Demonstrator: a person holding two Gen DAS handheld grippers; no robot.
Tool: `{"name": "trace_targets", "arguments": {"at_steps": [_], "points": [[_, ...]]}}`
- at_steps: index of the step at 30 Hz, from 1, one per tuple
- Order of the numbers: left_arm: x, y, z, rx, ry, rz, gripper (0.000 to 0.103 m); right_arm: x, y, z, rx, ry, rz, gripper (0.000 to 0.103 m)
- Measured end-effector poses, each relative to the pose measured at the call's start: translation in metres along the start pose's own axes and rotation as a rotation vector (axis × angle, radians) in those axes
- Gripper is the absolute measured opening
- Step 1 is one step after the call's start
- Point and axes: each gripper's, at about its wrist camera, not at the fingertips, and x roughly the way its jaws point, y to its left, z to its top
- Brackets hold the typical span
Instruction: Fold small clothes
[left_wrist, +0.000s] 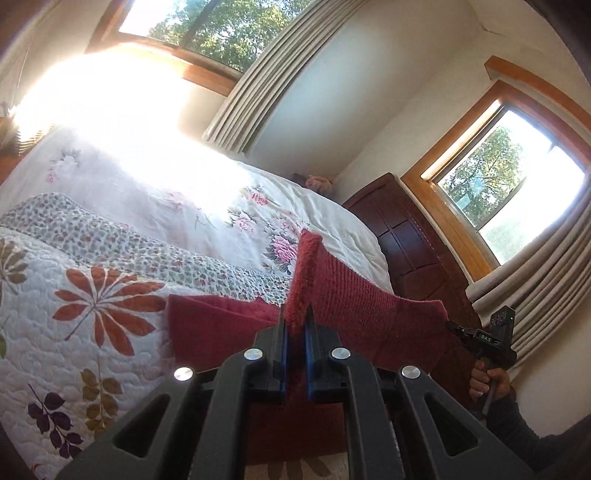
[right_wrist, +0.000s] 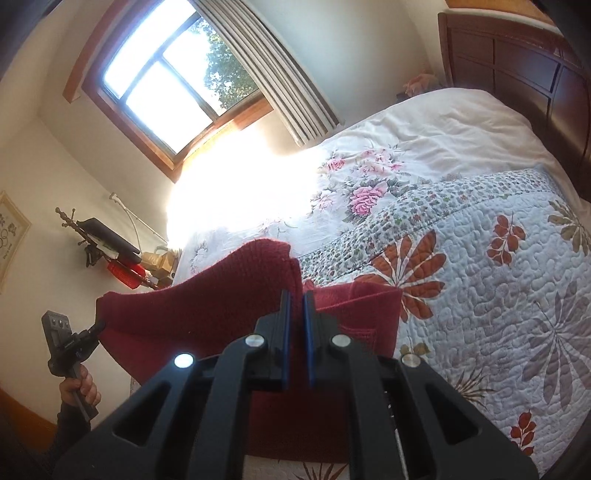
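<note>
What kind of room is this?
Most likely a bedroom. There's a big bed with a leafy quilt, a dark wooden headboard and curtained windows. Both tongs hold up a red knitted garment.

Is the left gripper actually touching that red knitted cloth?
Touching. The left wrist view shows the red cloth edge pinched between the left gripper blue pads, fabric rising straight out.

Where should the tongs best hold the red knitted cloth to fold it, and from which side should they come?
Judging by its pose, at the two corners of the lifted edge of the red knitted cloth. The left tongs and right tongs each pinch one there, coming from the near side. The rest hangs to the quilt, so the edge stays stretched and could be carried forward evenly.
</note>
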Motion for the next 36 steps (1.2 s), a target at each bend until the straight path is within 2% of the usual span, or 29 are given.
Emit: {"name": "trace_targets", "arguments": {"at_steps": [4, 8, 12, 17, 20, 23, 25, 28, 32, 36], "points": [[0.046, 0.018, 0.032, -0.023, 0.039, -0.006, 0.006, 0.034, -0.015, 0.03, 0.034, 0.015, -0.021, 0.006], [0.101, 0.046, 0.052, -0.094, 0.108, 0.007, 0.006, 0.077, -0.037, 0.045, 0.081, 0.067, -0.052, 0.005], [0.154, 0.079, 0.053, -0.176, 0.198, 0.039, 0.006, 0.125, -0.059, 0.051, 0.122, 0.15, -0.098, 0.005], [0.208, 0.128, 0.038, -0.301, 0.326, 0.117, 0.006, 0.181, -0.09, 0.044, 0.182, 0.267, -0.151, 0.005], [0.222, 0.15, 0.03, -0.384, 0.357, 0.121, 0.006, 0.2, -0.104, 0.04, 0.211, 0.312, -0.179, 0.005], [0.221, 0.158, 0.031, -0.452, 0.336, 0.06, 0.006, 0.202, -0.105, 0.041, 0.22, 0.309, -0.173, 0.005], [0.216, 0.155, 0.037, -0.451, 0.318, 0.033, 0.006, 0.197, -0.1, 0.046, 0.205, 0.294, -0.16, 0.005], [0.213, 0.147, 0.047, -0.409, 0.302, 0.033, 0.006, 0.197, -0.096, 0.052, 0.189, 0.29, -0.158, 0.005], [0.229, 0.158, 0.043, -0.412, 0.328, 0.098, 0.006, 0.215, -0.108, 0.052, 0.214, 0.31, -0.186, 0.005], [0.252, 0.183, 0.016, -0.457, 0.41, 0.186, 0.006, 0.237, -0.126, 0.034, 0.244, 0.373, -0.241, 0.005]]}}
